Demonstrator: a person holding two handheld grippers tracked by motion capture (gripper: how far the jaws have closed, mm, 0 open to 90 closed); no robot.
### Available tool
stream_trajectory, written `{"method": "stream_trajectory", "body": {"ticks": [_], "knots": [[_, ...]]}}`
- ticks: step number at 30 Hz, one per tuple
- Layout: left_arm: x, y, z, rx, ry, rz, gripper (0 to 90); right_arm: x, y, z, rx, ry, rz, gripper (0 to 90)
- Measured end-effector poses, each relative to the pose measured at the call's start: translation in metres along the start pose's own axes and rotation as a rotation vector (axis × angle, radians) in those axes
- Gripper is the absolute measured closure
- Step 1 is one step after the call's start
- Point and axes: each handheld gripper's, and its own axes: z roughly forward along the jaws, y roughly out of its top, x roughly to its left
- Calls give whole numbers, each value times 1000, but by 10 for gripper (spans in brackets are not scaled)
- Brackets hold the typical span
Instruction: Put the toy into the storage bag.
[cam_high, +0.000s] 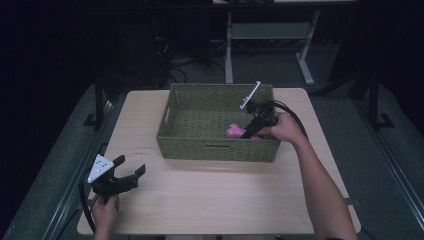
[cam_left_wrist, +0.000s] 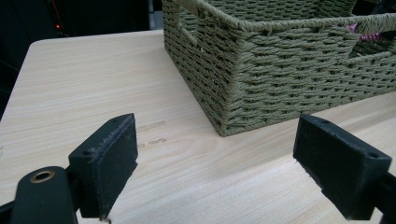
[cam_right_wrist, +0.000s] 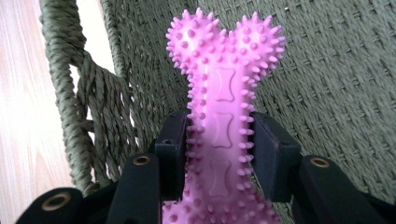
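High view: the right hand-held gripper (cam_high: 248, 132) reaches down into the woven basket (cam_high: 170, 112) on the bench (cam_high: 215, 195), clamped on a pink spiky bone toy (cam_high: 234, 131) near the basket's front wall. The left hand-held gripper (cam_high: 131, 167) rests at the bench's near left corner, jaws spread.

Left gripper view: wide-apart jaws hold nothing; the basket corner lies ahead.

Right gripper view: both pads squeeze the toy's shaft, its knobbed end pointing away over the basket floor.
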Motion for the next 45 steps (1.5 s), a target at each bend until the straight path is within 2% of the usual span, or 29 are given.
{"method": "stream_trajectory", "body": {"ticks": [4, 9, 19, 26, 45], "knots": [[0, 0, 0, 0, 1, 0, 133, 0, 0, 0, 0, -1, 3, 568], [1, 0, 0, -1, 1, -1, 133, -1, 1, -2, -17, 3, 23, 521], [-1, 0, 0, -2, -3, 0, 133, 3, 0, -11, -40, -28, 27, 457], [-2, 0, 0, -2, -6, 2, 133, 10, -1, -23, -69, -36, 24, 428], [-2, 0, -1, -2, -3, 3, 133, 30, -3, -45, -104, -59, 5, 377]]}}
